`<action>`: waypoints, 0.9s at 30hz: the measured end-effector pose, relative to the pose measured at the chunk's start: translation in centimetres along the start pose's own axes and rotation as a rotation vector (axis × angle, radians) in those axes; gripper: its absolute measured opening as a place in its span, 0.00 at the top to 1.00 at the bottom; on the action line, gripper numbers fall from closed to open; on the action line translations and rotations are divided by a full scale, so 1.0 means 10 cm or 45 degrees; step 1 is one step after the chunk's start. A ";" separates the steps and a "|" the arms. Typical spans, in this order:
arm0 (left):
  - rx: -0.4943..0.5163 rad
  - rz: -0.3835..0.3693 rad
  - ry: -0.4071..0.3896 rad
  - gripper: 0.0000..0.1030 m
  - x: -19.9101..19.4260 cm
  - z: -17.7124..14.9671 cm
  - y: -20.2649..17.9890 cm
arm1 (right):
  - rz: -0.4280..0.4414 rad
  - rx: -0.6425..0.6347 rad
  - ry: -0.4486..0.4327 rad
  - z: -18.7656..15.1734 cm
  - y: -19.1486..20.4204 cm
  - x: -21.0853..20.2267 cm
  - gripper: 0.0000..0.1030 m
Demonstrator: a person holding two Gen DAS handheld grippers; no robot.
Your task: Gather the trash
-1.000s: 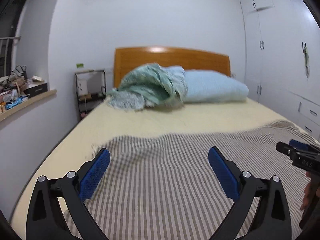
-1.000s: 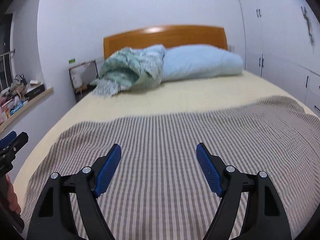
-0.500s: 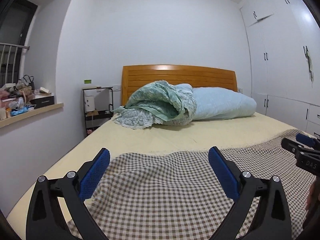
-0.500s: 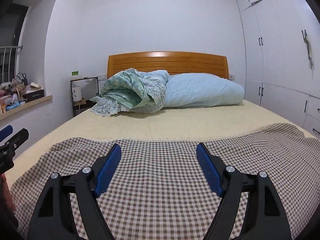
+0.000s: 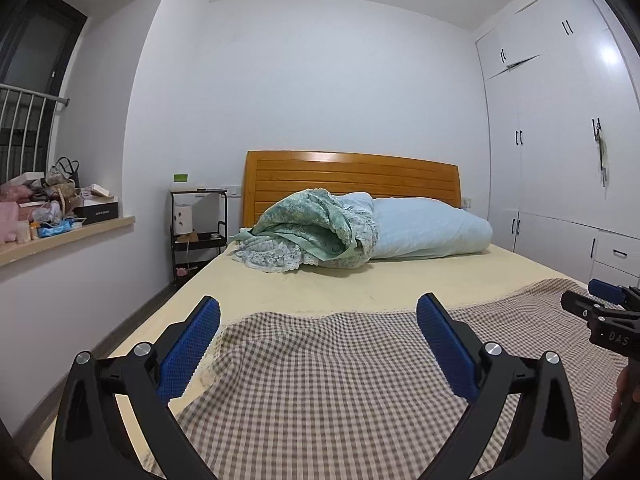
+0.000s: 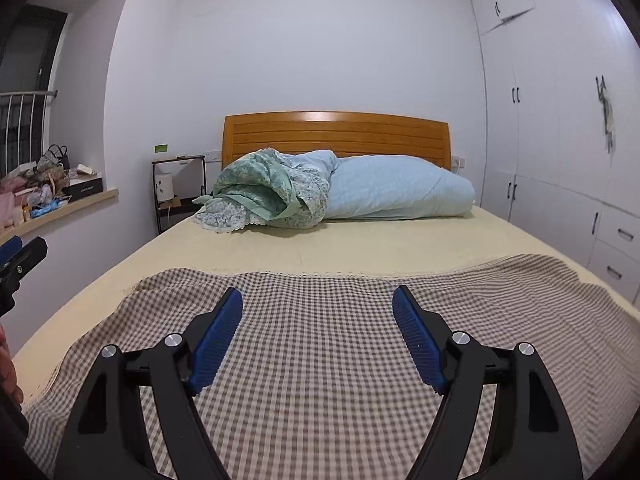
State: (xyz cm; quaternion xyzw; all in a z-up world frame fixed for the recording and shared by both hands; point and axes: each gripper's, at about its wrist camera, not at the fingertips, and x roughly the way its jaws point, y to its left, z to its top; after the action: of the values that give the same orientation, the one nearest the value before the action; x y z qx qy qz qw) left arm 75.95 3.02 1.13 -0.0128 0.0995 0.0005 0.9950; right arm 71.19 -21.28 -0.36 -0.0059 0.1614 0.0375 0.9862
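Note:
No piece of trash shows on the bed in either view. My left gripper (image 5: 318,312) hangs open over the near end of a checked cloth (image 5: 340,380), nothing between its blue pads (image 5: 188,352). My right gripper (image 6: 318,304) is open too, above the same checked cloth (image 6: 320,340), its jaws empty. The right gripper (image 5: 612,316) also pokes in at the right edge of the left wrist view, and the left gripper (image 6: 16,260) at the left edge of the right wrist view. A hand (image 6: 8,376) shows at the frame's left border.
The bed (image 5: 380,280) has a yellow sheet, a wooden headboard (image 5: 352,176), a rolled green quilt (image 5: 308,232) and a pale blue duvet (image 5: 428,232). A black bedside rack (image 5: 198,232) stands left. A cluttered window sill (image 5: 60,220) runs along the left wall; white wardrobes (image 5: 560,160) line the right.
Both grippers have risen and tilted up, so more wall and ceiling show and less of the checked cloth. Their jaws stay open and empty.

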 end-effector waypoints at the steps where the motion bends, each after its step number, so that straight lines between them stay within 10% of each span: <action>1: -0.011 -0.003 0.002 0.07 -0.11 0.02 0.01 | -0.006 0.000 0.004 0.01 0.00 -0.14 0.28; 27: 0.042 -0.083 -0.014 0.07 -4.40 -0.03 -0.14 | -0.095 0.069 0.003 -0.60 0.14 -3.64 0.16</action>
State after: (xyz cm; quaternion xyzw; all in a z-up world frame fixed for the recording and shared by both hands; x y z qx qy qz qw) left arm 32.77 1.63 9.59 0.0002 0.0937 -0.0335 0.9950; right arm 34.81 -22.66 5.55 0.0149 0.1630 -0.0037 0.9865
